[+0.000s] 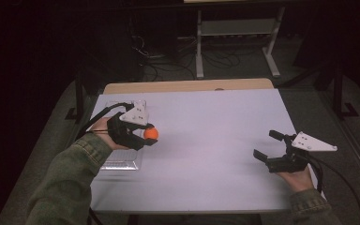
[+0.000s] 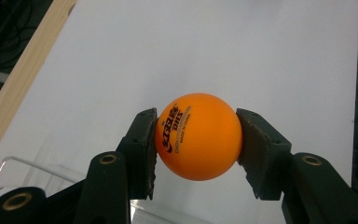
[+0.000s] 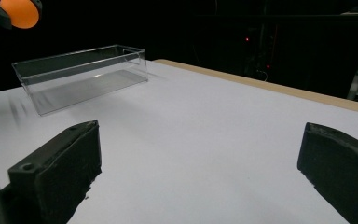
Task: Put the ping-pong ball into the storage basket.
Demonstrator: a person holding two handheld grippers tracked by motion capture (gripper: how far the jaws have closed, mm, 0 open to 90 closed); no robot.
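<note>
Ball (image 2: pixel 198 136), orange with dark print on its left face, is clamped between the two jaws of the left gripper (image 2: pixel 196 149), one pad pressed to each side. In the high view the ball (image 1: pixel 151 133) is seen held at the gripper's tip (image 1: pixel 146 135) above the white bench (image 1: pixel 206 140), at about 9 o'clock on the sheet, just beside a clear tray (image 1: pixel 122 161) that lies along the bench's left edge. The left hand (image 1: pixel 104 136) is wrapped round the gripper body, with a green sleeve (image 1: pixel 70 183) behind it.

At about 4 o'clock the right gripper (image 1: pixel 266 146) is held by the right hand (image 1: pixel 297 177), its jaws spread wide with nothing between them. In the right gripper view the jaws are seen well apart over bare bench, with the tray (image 3: pixel 81 77) beyond at 11 o'clock and the ball (image 3: pixel 19 12) at the upper left corner. A wooden strip (image 1: pixel 187 86) is visible along the far edge.
</note>
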